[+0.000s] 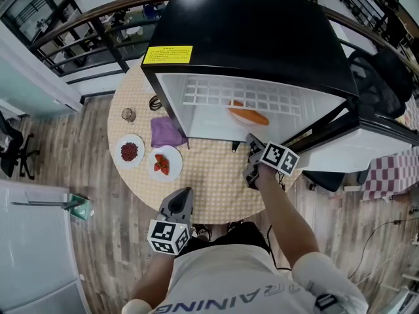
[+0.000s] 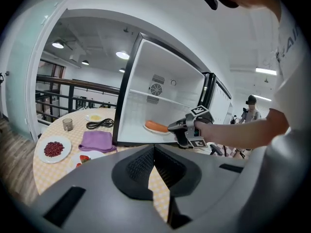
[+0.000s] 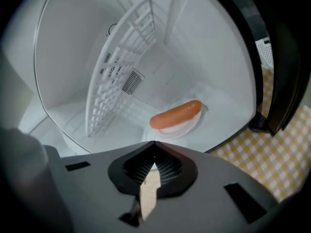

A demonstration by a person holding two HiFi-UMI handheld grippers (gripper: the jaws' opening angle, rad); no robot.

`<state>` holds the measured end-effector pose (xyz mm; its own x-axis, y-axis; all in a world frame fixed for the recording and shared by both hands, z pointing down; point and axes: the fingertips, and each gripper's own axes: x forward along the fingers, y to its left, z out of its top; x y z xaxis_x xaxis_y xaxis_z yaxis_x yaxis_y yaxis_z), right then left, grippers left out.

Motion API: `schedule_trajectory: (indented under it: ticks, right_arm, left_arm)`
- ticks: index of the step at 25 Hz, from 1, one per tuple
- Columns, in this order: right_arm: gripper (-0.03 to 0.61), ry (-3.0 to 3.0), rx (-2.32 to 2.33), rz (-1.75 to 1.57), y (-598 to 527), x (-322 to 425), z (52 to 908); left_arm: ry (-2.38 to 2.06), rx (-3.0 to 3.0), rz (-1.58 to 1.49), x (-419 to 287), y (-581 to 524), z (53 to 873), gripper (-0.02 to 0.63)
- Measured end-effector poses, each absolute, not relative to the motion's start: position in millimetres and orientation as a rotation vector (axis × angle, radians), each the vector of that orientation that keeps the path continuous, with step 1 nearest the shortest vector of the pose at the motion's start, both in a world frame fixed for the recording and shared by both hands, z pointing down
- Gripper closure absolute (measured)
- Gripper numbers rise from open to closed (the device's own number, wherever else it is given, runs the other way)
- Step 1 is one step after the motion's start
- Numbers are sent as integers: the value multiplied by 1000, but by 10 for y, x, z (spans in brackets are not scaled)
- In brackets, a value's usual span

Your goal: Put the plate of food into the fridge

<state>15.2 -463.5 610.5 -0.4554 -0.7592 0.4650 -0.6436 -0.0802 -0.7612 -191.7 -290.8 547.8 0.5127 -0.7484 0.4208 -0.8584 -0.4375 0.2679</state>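
Fridge [image 1: 249, 38]: black cabinet with a white interior, upper centre of the head view. It stands on the far half of the table, and its door [image 1: 357, 150] is swung wide to the right.
Fridge contents: the plate of food [image 1: 247, 116], a white plate bearing one orange sausage, sits on the fridge floor right of centre. A white wire shelf [image 1: 242, 97] hangs above it.
Table [image 1: 216, 188]: round, covered in a yellow-checked cloth.
Table dishes, left of the fridge: plate of red beans [image 1: 129, 151]; plate of red pieces [image 1: 163, 163]; small glass [image 1: 128, 114].
Loose items: purple cloth [image 1: 166, 132] against the fridge's left corner; coiled black cable [image 1: 155, 102] behind it.
Right gripper [image 1: 251, 140]: jaws pressed together with nothing between them. The tip is at the fridge's front lip, just short of the plate.
Left gripper [image 1: 185, 193]: jaws closed and empty, at the table's near edge, lower centre.
Open room: a band of bare checked cloth runs between the fridge front and the near table edge. The white fridge floor lies bare left of the plate.
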Motion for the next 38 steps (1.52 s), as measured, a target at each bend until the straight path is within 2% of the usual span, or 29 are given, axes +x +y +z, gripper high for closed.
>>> schedule_trajectory:
  ticks: [5,25,38]
  right_arm:
    - [558,2026,-1413,-1518,-4410,166,5797]
    - [558,2662,-1538,-931,-3163,-3,5089]
    - [558,2686,-1596,-777,-3112,72,4874]
  left_arm:
    - [-1308,2348,311,-1822,-2962,5390,606]
    - [-1228,2552,254,-1394,-3114,4838,606]
    - [-1197,2597,242,-1295,-3080,4726,606]
